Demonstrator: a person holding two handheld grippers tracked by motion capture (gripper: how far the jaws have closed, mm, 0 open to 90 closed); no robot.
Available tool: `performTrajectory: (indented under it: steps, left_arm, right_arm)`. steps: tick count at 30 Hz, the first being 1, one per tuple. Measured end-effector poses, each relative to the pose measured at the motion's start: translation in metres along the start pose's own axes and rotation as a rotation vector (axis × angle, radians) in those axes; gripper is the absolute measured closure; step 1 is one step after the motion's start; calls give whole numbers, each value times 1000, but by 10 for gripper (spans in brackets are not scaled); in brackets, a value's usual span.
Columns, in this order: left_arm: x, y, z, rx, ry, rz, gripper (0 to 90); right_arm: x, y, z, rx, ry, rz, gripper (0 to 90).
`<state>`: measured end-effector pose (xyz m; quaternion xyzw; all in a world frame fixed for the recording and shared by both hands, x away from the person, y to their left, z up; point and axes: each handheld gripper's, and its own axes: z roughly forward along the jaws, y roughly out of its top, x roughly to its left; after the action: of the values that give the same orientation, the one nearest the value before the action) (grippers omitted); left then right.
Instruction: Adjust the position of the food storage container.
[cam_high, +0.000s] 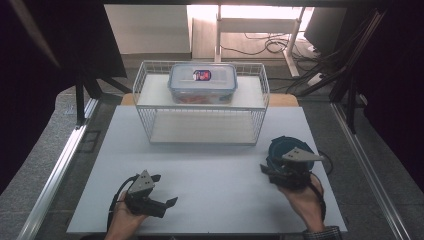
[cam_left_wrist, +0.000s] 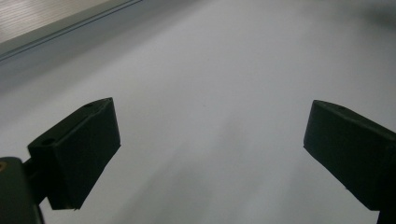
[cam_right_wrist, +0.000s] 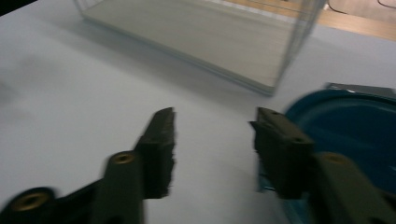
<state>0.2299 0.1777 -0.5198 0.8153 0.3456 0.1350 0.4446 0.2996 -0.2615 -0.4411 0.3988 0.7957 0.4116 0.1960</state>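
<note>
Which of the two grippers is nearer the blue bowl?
Right. The right gripper sits right beside the blue bowl; the left gripper is far across the table.

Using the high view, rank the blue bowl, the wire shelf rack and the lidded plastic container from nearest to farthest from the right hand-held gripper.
1. Blue bowl, right beside the right hand-held gripper, just behind it.
2. Wire shelf rack, mid-table, farther back and to the left.
3. Lidded plastic container, on the rack's top shelf, farthest back.

Lab: framed test table (cam_high: 200, 170), floor cables (cam_high: 270, 45)
</note>
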Motion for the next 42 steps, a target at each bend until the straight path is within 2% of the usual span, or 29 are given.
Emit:
performTrajectory:
  steps: [4, 7, 11, 15, 21, 23, 26, 29, 32, 34, 38, 42]
  left_arm:
    - [0, 0, 2, 7, 1, 3, 37]
    - [-2, 1, 4, 18, 7, 14, 41]
    - [-3, 2, 6, 25, 11, 24, 42]
    - [-2, 2, 6, 26, 10, 17, 42]
    - [0, 1, 6, 29, 10, 12, 43]
    - [0, 1, 6, 30, 10, 13, 43]
    - [0, 1, 7, 35, 9, 13, 43]
    - [-1, 0, 8, 39, 7, 13, 44]
    - [-1, 0, 9, 44, 5, 13, 44]
    - [-1, 0, 9, 46, 3, 14, 45]
    - [0, 0, 11, 53, -1, 15, 47]
    - [-2, 0, 12, 62, -1, 20, 47]
  right_arm:
    - [-35, 2, -6, -3, -85, 16, 783]
    - [-54, 1, -3, 24, -140, 5, 884]
    - [-81, 3, 3, 39, -215, 35, 892]
    - [-108, 7, 9, 57, -290, 85, 892]
    - [-133, 3, 18, 87, -362, 121, 891]
    - [-138, 1, 19, 95, -373, 131, 891]
    - [-146, -2, 23, 102, -365, 147, 891]
    - [-149, -2, 25, 109, -358, 157, 892]
    - [-151, -4, 31, 141, -364, 149, 893]
    - [-152, -6, 32, 135, -362, 163, 894]
    - [-150, -5, 33, 141, -365, 145, 895]
    - [-143, -4, 35, 143, -349, 127, 896]
